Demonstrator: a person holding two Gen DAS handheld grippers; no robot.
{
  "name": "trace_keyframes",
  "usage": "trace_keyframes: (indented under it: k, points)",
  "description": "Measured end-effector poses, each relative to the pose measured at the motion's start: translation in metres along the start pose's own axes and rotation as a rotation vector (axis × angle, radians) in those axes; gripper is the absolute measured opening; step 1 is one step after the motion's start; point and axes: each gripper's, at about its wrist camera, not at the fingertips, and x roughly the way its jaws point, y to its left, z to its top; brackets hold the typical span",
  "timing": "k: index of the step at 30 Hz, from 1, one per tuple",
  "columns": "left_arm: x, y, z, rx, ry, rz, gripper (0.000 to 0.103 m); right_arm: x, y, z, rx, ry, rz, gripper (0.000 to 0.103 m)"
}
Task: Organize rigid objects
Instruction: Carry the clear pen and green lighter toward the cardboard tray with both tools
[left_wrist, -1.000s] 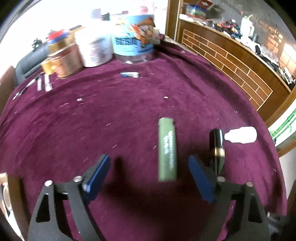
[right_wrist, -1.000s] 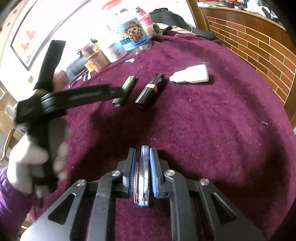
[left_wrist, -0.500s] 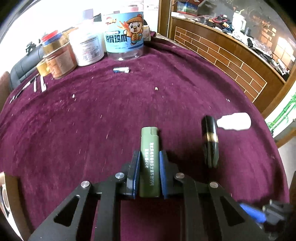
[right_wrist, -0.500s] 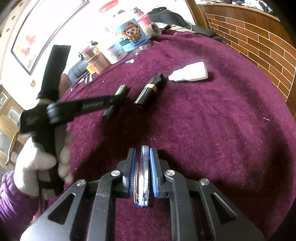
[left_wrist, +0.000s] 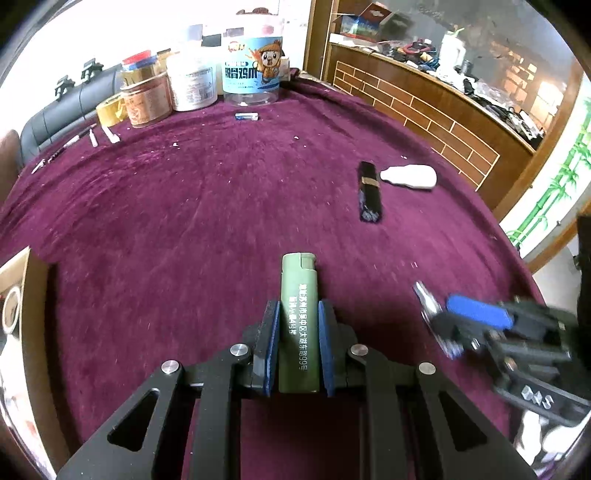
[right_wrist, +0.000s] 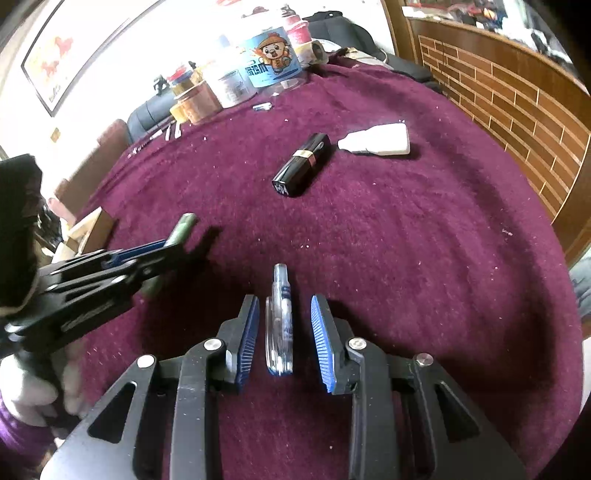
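Left wrist view: the left gripper (left_wrist: 298, 343) is clamped tight on the green lighter (left_wrist: 298, 325), blue pads pressing both long sides, the lighter's cap end poking out ahead of the fingertips over the maroon tablecloth (left_wrist: 184, 229). Ahead and to the right of those tongs lies the black lipstick tube (left_wrist: 368, 192) with its gold band, and just beyond it, off its far end, the small white bottle (left_wrist: 408, 177) on its side — near each other, whether touching I cannot tell. Off to the right edge, the right gripper (left_wrist: 476, 317) shows up blurred.

Right wrist view: the right gripper (right_wrist: 284, 332) has its jaws apart, and the clear pen-like item (right_wrist: 280, 321) with a blue end sits between the two blue pads, touching neither — whether it lies flat on the cloth I cannot tell. To the left of these tongs the left gripper (right_wrist: 147, 254) comes in from the side with the lighter (right_wrist: 181, 230) sticking out past its tips. Well ahead, at the cloth's far edge, stand the cartoon-label jar (right_wrist: 273, 62), a white tub (right_wrist: 231, 86) and a copper-coloured tin (right_wrist: 201, 101), with a small battery (right_wrist: 263, 107) lying in front.
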Motion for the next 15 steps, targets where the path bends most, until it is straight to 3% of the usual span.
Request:
trace_keyframes:
  k: [7,9,15]
  points:
    - [-0.025,-0.002,-0.028,-0.010,-0.034,0.051,0.016,0.006,0.030,-0.004,-0.147,0.011,-0.173,0.025]
    - [-0.033,0.000,-0.035,-0.019,-0.046,0.061,0.016,0.006,0.035,-0.006,-0.166,0.013,-0.200,0.013]
    - [-0.051,0.009,-0.052,-0.059,-0.055,0.061,0.016,-0.006,0.035,-0.016,-0.119,0.023,-0.147,0.013]
